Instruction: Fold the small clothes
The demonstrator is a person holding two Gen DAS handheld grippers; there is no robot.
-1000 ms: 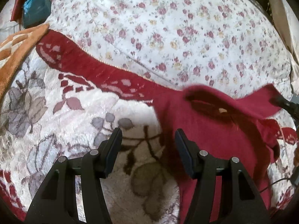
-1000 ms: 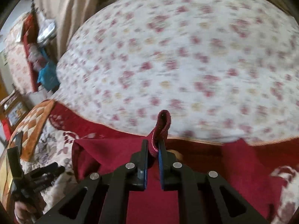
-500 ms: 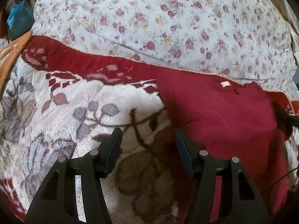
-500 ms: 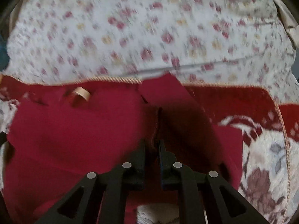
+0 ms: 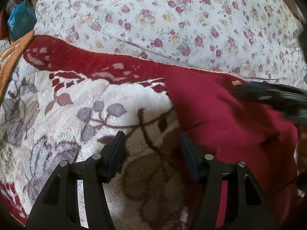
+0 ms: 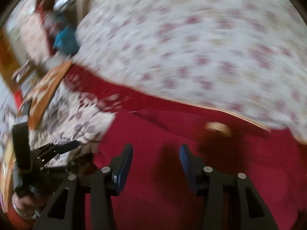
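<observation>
The red garment lies spread flat on a plush blanket, its top edge right at the blanket's red border, where a flowered sheet begins. A small tan label shows near that top edge; the right wrist view shows the same label as a blurred pale loop against the red cloth. A crease runs across the garment below the label, and its left edge falls in a slanted line over the blanket's leaf pattern.

The left gripper hovers over the blanket just left of the garment, fingers spread wide and gripping nothing; its right finger sits close to the garment's left edge, though contact cannot be told. The right gripper hangs above the middle of the garment, below and left of the label, its fingers also parted with only red cloth seen between them and nothing clamped. In the left wrist view it appears as a dark blurred streak crossing the garment just right of the label.

The right wrist view is heavily smeared. At its left edge the left gripper reaches in over the blanket, held by a hand. Beyond the garment's far left lie an orange patterned cloth and a blue bag
</observation>
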